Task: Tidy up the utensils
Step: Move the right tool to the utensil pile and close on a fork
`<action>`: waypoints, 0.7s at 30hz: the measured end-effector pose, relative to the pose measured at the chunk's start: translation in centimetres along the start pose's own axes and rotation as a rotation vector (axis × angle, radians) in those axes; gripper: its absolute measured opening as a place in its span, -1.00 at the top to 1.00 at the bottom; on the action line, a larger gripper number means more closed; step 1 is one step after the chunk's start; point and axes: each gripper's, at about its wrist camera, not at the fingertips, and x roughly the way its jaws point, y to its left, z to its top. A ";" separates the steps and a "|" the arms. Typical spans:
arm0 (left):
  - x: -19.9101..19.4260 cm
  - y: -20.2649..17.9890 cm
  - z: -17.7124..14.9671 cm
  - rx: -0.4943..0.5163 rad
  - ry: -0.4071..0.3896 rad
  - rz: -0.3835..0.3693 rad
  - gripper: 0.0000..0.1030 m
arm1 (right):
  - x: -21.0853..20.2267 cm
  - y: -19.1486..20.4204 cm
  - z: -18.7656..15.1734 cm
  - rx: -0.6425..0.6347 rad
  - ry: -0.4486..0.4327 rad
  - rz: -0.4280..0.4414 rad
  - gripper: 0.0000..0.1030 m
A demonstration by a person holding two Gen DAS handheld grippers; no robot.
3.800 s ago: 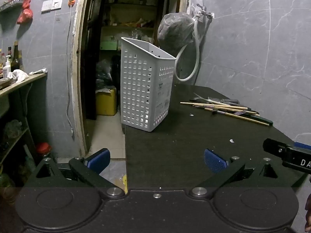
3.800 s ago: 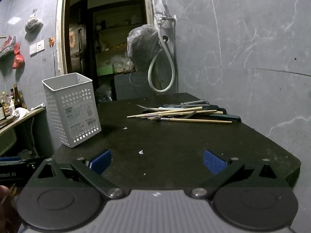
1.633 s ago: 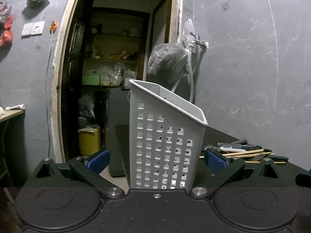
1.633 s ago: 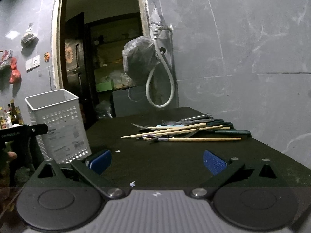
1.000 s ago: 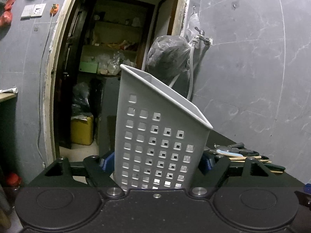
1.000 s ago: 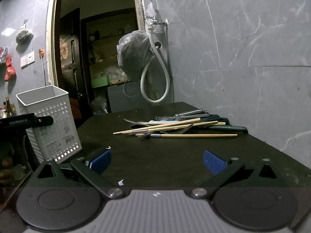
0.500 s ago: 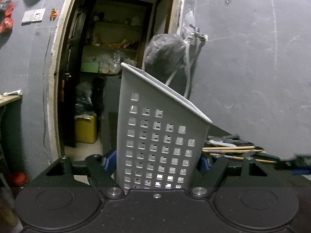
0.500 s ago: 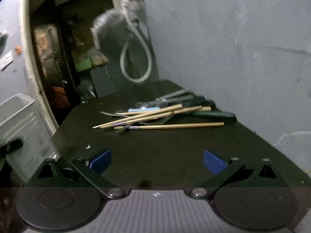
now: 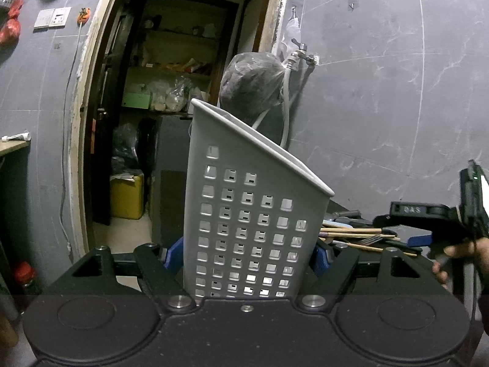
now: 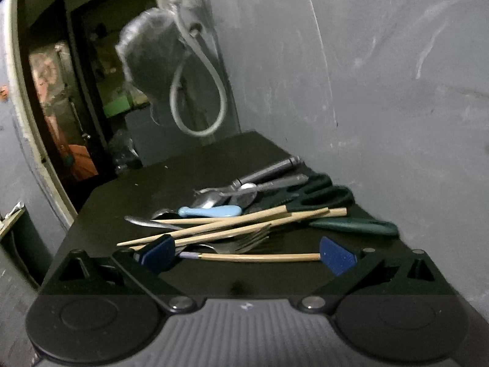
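White perforated basket (image 9: 253, 220): on black counter (image 10: 195, 165), clenched between left gripper (image 9: 247, 257) fingers. Utensil pile (image 10: 244, 214), chopsticks, fork, spoons, scissors: on counter near wall. Right gripper (image 10: 247, 252): fingers spread, empty, just before pile.

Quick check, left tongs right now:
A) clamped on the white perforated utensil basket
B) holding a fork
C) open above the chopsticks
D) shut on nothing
A: in the left wrist view the left tongs have both blue pads pressed against the sides of the white perforated utensil basket, while the chopsticks and the fork lie on the black table behind it.
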 end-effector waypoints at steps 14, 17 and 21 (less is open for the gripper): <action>-0.8 -0.6 -0.3 0.015 -0.008 -0.005 -0.53 | 4.7 -2.1 0.3 0.122 0.065 0.088 -0.34; -0.8 -0.6 -0.1 0.010 -0.009 -0.005 -0.53 | 4.9 -2.4 0.1 0.149 0.045 0.102 -0.34; -0.8 -0.6 -0.2 0.013 -0.007 -0.004 -0.53 | 5.2 -2.3 0.0 0.144 0.037 0.093 -0.01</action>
